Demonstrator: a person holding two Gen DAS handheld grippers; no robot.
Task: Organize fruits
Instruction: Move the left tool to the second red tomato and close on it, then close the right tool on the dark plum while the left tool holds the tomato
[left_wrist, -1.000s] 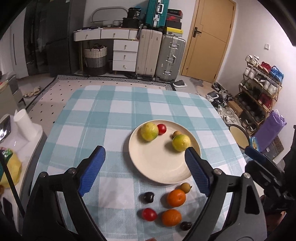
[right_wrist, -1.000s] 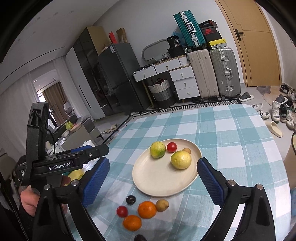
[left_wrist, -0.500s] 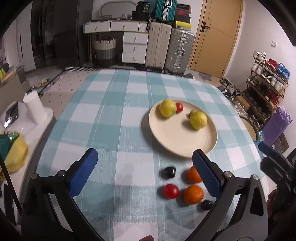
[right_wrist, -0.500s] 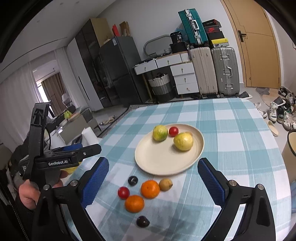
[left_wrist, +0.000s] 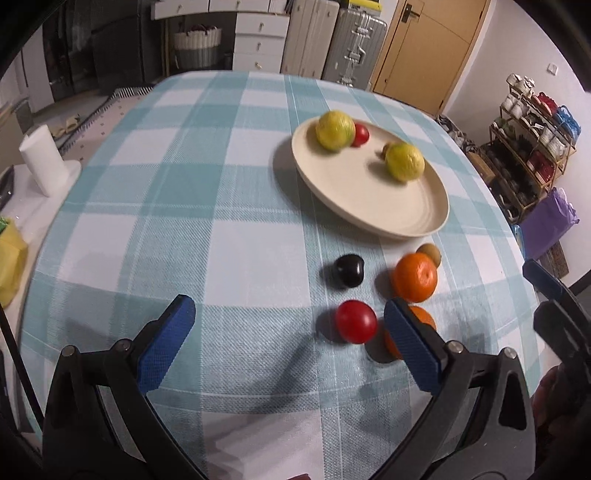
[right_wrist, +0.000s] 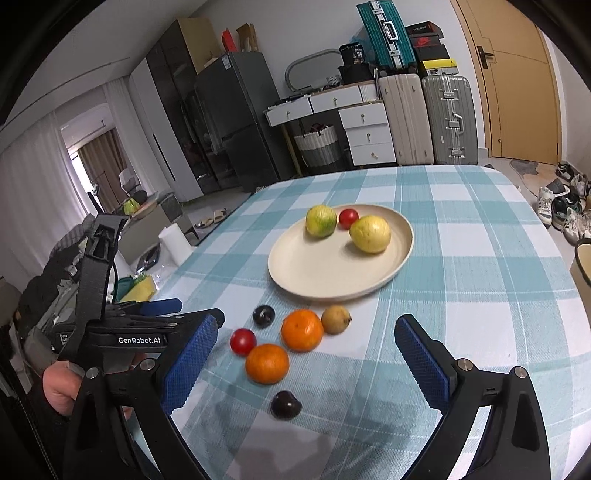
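Note:
A cream plate (left_wrist: 424, 229) holds two yellow-green fruits (left_wrist: 334, 130) (left_wrist: 404, 161), a red tomato (left_wrist: 360, 134) and a small brown fruit. Loose on the checked cloth lie a dark plum (left_wrist: 349, 270), an orange (left_wrist: 414, 278), a kiwi (left_wrist: 430, 253), a red tomato (left_wrist: 356, 321) and a second orange (left_wrist: 421, 321), half hidden by a finger. My left gripper (left_wrist: 287, 308) is open, the loose tomato just inside its right finger. My right gripper (right_wrist: 306, 325) is open above the loose fruits, with another dark plum (right_wrist: 285, 404) nearest it.
A white paper roll (left_wrist: 38, 158) and a yellow bag (left_wrist: 11, 258) sit on a side surface left of the table. A shoe rack (left_wrist: 532, 140) stands to the right. Suitcases (right_wrist: 445, 118) and drawers line the far wall. A hand (right_wrist: 62, 384) holds the left gripper.
Both grippers have sunk toward the table and tilted down, so the loose fruits look larger and closer. The left jaws have widened a little.

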